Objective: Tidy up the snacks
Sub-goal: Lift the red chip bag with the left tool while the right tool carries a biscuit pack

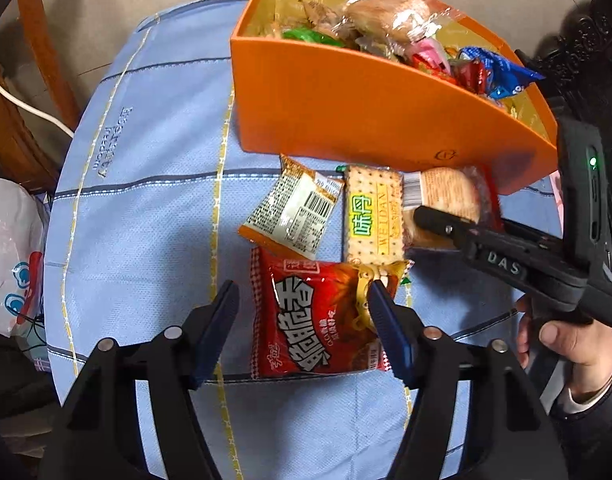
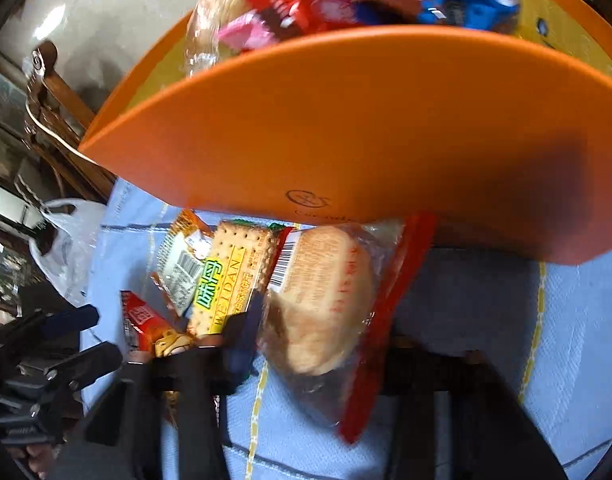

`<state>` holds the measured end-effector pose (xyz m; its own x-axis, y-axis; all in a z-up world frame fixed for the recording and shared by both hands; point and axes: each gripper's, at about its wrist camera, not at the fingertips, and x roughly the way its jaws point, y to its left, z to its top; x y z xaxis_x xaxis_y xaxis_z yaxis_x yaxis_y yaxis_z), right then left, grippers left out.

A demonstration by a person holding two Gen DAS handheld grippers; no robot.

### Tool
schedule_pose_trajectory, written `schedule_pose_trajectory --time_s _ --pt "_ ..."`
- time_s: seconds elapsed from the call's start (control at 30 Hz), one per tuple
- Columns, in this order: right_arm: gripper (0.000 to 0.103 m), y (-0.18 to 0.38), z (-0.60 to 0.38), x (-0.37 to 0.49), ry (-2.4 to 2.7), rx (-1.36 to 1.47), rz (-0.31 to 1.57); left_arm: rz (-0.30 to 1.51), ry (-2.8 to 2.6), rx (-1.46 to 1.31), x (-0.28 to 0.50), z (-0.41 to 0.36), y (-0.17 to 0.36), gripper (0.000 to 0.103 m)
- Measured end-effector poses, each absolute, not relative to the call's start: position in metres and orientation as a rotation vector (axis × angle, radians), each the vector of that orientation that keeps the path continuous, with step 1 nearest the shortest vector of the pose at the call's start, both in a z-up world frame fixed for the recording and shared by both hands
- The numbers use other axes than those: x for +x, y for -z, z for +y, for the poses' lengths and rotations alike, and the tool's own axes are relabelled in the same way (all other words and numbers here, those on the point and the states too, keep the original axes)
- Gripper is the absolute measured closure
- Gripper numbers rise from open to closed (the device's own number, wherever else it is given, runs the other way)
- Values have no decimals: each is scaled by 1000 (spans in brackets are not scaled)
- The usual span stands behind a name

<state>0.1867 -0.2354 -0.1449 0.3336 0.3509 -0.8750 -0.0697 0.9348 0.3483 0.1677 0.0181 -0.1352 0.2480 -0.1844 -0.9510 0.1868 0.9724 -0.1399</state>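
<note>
An orange box (image 1: 366,112) (image 2: 346,128) holding several wrapped snacks stands at the back of the blue tablecloth (image 1: 146,220). In front of it lie a beige barcode packet (image 1: 294,212), a yellow cracker packet (image 1: 372,216) (image 2: 230,276), a red noodle-snack packet (image 1: 306,320) and a clear-wrapped bun (image 1: 446,196) (image 2: 326,300). My left gripper (image 1: 304,308) hangs open astride the red packet; its right pad overlaps the packet's edge. My right gripper (image 2: 320,344) is blurred, and its fingers stand apart on either side of the bun packet.
A white plastic bag (image 1: 10,260) (image 2: 66,248) hangs past the table's left edge, near a wooden chair (image 1: 46,60) and a white cable (image 1: 26,108). A person's hand (image 1: 558,340) holds the right gripper at the right side.
</note>
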Motion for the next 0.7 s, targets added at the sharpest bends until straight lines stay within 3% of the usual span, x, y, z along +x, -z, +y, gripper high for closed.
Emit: schedule_pose_trajectory --time_s 0.07,0.1,0.23,0.37,0.5,0.57,0.63,0.7 --pt "87 135 -234 183 -276 262 1177 1299 252 5 167 19 136 38" --pt "87 127 -236 178 -273 256 1154 1300 252 4 166 19 137 36" --pt "87 112 -259 154 -245 270 1118 1325 245 -8 160 16 144 14" --pt "87 111 -282 129 -215 308 1123 1364 271 31 153 -4 159 10" --pt "87 124 -292 106 -189 334 1152 1381 272 90 151 -26 180 11" --pt "85 130 -292 100 -181 348 1164 1340 231 171 149 -32 183 26" --pt "84 139 -288 98 -160 337 1187 1332 241 172 149 -31 182 34" --pt "76 143 -285 98 -139 314 1191 1330 263 154 147 -27 178 37"
